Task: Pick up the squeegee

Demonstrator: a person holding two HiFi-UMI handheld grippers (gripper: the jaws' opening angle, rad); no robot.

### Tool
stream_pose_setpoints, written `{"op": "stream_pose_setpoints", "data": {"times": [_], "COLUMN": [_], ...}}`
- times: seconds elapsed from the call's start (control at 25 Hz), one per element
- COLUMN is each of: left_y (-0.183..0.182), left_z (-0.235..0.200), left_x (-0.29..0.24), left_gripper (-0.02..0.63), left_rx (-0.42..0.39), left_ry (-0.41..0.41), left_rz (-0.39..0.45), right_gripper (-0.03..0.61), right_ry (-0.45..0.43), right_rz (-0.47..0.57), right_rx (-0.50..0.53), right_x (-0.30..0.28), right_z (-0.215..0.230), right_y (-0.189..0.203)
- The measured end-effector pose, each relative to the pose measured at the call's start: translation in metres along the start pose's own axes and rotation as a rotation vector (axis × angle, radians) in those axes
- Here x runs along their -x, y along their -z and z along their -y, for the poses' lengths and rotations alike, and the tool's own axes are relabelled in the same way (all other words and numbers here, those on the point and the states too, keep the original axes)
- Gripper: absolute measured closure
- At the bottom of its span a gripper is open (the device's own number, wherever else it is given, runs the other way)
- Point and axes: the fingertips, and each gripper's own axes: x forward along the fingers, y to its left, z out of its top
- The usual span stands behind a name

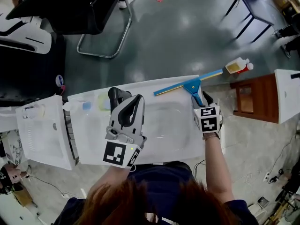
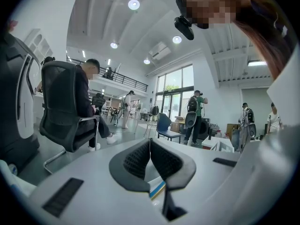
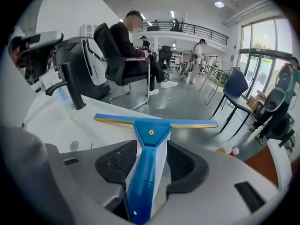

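I am holding the right gripper [image 3: 151,150] tilted downward over the white basin [image 1: 159,144], with its jaws standing wide apart. The blue handle of the squeegee [image 3: 149,146] is lying in the gap between them. A strip of white basin is showing between the handle and the right-hand pad, so the pads are not clamping it. In the head view the squeegee [image 1: 190,85] is resting at the far edge of the basin. Its blade is running along that edge, its right end is projecting past the corner, and its handle is pointing back toward my right gripper [image 1: 199,100]. I am keeping the left gripper [image 2: 150,143] roughly level above the basin, its two ribbed pads meeting at the tips and holding nothing.
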Motion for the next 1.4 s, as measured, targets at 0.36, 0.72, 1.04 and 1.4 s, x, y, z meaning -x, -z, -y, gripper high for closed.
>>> {"op": "stream_pose_setpoints", "data": {"times": [0.36, 0.72, 1.04, 1.4], "left_y": [0.007, 0.004, -0.004, -0.031], "left_z": [-0.003, -0.003, -0.007, 0.003], "left_x": [-0.003, 0.005, 0.017, 0.032], "left_gripper": [0.592, 0.592, 0.592, 0.592], "left_rx": [0.003, -0.002, -0.006, -0.034], "left_ry": [-0.013, -0.031, -0.041, -0.042], "left_rz": [-0.017, -0.01, 0.011, 0.071], "right_gripper": [0.362, 0.421, 0.422, 0.422], "right_ry": [-0.025, -0.06, -0.059, 0.031], "right_rz": [-0.064, -0.036, 0.077, 0.328], "right_rx": [0.001, -0.092, -0.178, -0.214], "right_x": [-0.02, -0.021, -0.003, 0.076], "right_z": [-0.01, -0.011, -0.013, 0.003], "right_y": [0.024, 0.025, 0.011, -0.044]}}
